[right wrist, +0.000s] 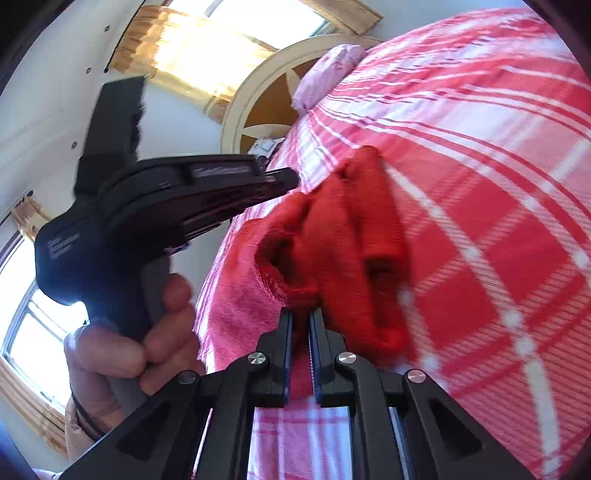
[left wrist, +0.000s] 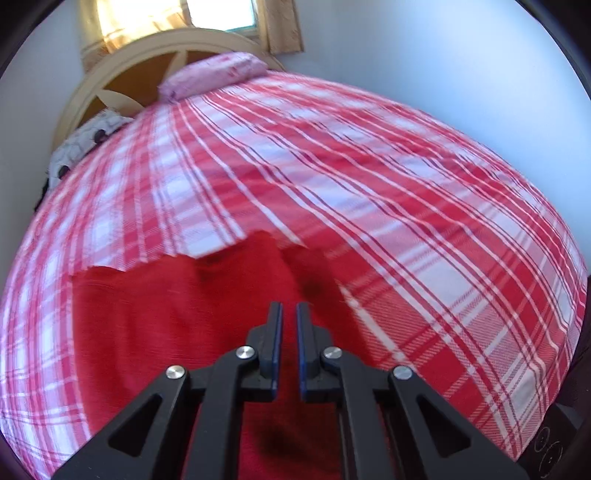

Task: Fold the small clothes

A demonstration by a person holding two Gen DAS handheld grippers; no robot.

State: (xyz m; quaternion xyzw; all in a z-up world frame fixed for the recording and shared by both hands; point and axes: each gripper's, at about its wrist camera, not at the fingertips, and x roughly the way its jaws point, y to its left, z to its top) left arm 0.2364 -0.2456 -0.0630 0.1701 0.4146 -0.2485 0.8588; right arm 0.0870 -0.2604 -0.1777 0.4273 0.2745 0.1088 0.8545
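A small red knitted garment (left wrist: 177, 317) lies on the red-and-white plaid bed cover (left wrist: 369, 184). In the left wrist view my left gripper (left wrist: 289, 308) hovers just over the garment's right part, its jaws nearly closed with a narrow gap and nothing visibly between them. In the right wrist view my right gripper (right wrist: 301, 314) is shut on the garment's hemmed edge (right wrist: 291, 291), and the red cloth (right wrist: 351, 240) bunches up beyond the fingertips. The left gripper's body (right wrist: 177, 195) shows at the left of that view, held by a hand (right wrist: 122, 354).
A pink pillow (left wrist: 214, 75) and a patterned white pillow (left wrist: 86, 144) lie at the head of the bed by a cream headboard (left wrist: 122, 74). A bright window with curtains (left wrist: 173, 18) is behind it. Plaid cover stretches to the right.
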